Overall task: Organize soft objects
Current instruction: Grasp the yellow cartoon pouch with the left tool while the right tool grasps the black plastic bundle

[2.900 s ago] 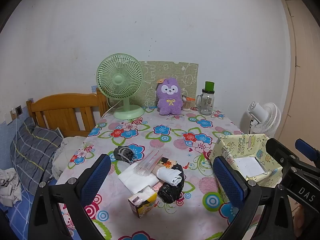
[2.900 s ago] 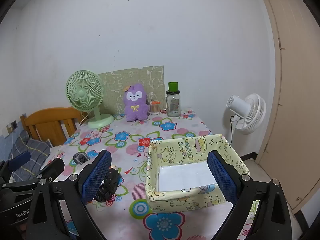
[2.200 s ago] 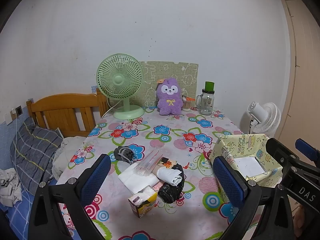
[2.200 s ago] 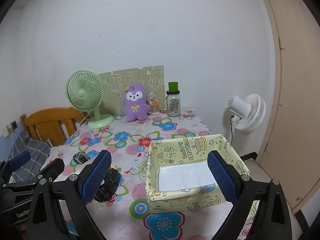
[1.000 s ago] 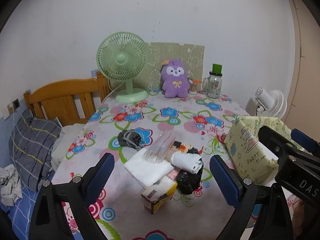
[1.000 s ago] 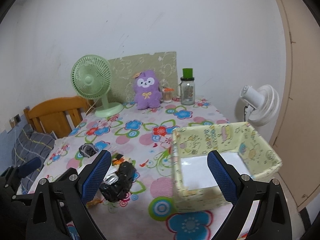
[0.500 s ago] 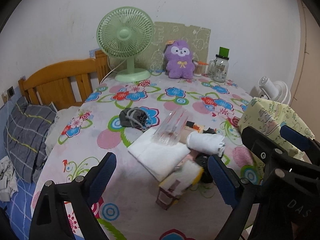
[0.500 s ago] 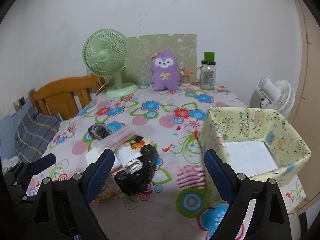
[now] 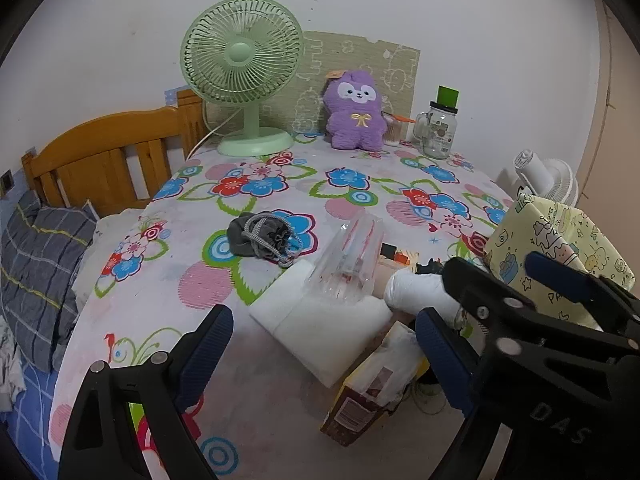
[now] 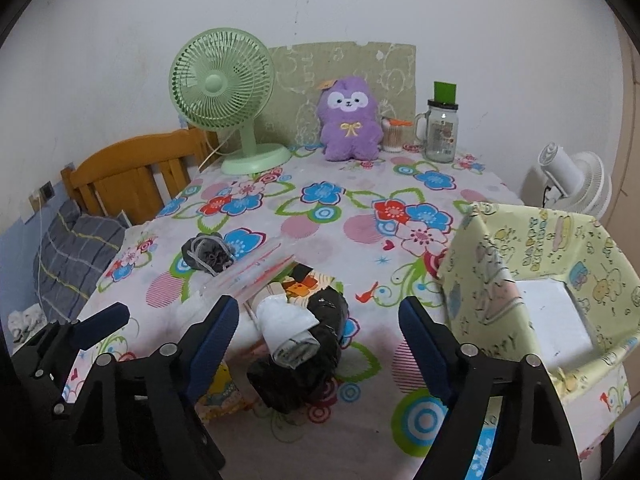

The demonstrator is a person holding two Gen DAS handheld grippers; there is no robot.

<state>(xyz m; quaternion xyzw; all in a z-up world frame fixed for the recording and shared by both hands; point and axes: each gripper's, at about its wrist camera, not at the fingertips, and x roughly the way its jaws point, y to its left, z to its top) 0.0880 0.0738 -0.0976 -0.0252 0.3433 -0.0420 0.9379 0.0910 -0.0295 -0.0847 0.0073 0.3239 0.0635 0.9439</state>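
A pile of soft things lies on the flowered tablecloth. It holds a folded white cloth (image 9: 320,320), a clear plastic bag (image 9: 352,260), a rolled white bag (image 10: 288,332) lying on a crumpled black bag (image 10: 320,320), and a small packet (image 9: 368,392). A grey drawstring pouch (image 9: 260,236) lies apart on the left. My left gripper (image 9: 324,328) is open above the white cloth and holds nothing. My right gripper (image 10: 320,312) hovers over the white roll and black bag. Its jaws are closing, and the pads touch neither. A yellow patterned box (image 10: 540,280) stands to the right.
At the back of the table stand a green fan (image 9: 244,80), a purple plush toy (image 9: 354,116) and a glass jar with a green lid (image 9: 438,128). A wooden bed frame (image 9: 100,160) with a pillow is to the left. A white floor fan (image 10: 572,184) stands on the right.
Both grippers have come forward and down toward the pile, which now fills more of each view. The right gripper's jaws have narrowed a little.
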